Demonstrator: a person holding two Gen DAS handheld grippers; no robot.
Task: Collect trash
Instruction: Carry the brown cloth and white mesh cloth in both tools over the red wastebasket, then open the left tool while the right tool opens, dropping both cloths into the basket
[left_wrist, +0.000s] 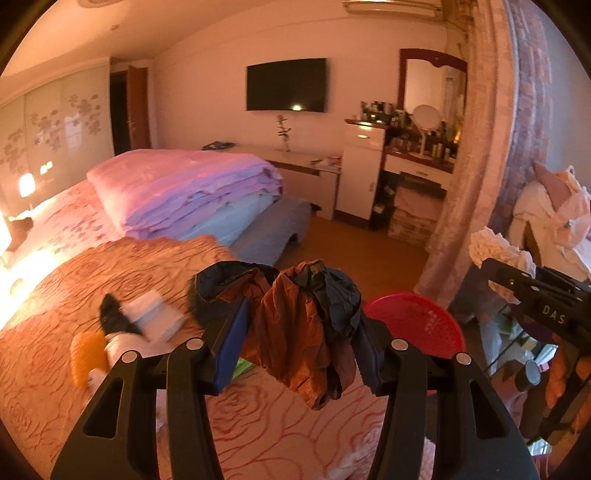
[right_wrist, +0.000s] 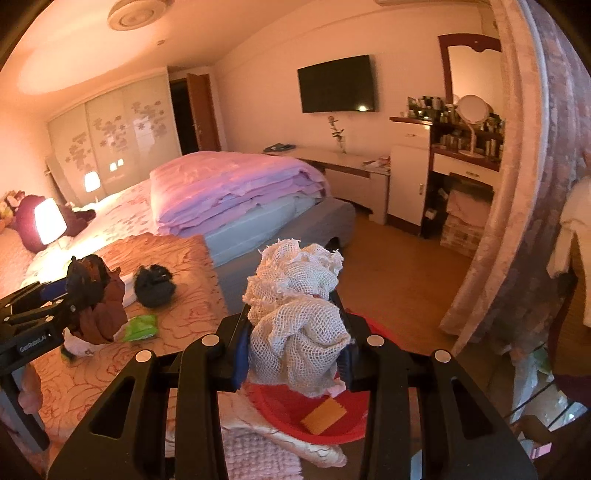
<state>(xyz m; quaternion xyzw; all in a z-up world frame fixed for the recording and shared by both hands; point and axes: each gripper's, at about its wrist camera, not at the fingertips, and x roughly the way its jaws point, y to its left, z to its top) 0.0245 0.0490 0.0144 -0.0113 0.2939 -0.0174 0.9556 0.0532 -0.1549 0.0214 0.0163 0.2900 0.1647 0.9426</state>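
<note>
My left gripper (left_wrist: 301, 345) is shut on a crumpled brown and dark wrapper (left_wrist: 303, 332) and holds it above the bed's orange cover; it also shows in the right wrist view (right_wrist: 99, 302). My right gripper (right_wrist: 293, 347) is shut on a wad of white mesh cloth (right_wrist: 295, 314) above a red basin (right_wrist: 332, 424), which holds an orange square piece (right_wrist: 324, 416). The basin also shows in the left wrist view (left_wrist: 417, 321), with the mesh wad (left_wrist: 498, 251) at the right.
On the orange cover (left_wrist: 55, 369) lie a black crumpled lump (right_wrist: 153, 282), a green packet (right_wrist: 140, 326), a white folded item (left_wrist: 151, 314) and an orange piece (left_wrist: 86, 354). A folded pink quilt (left_wrist: 184, 192) lies beyond. A curtain (left_wrist: 476, 184) hangs at right.
</note>
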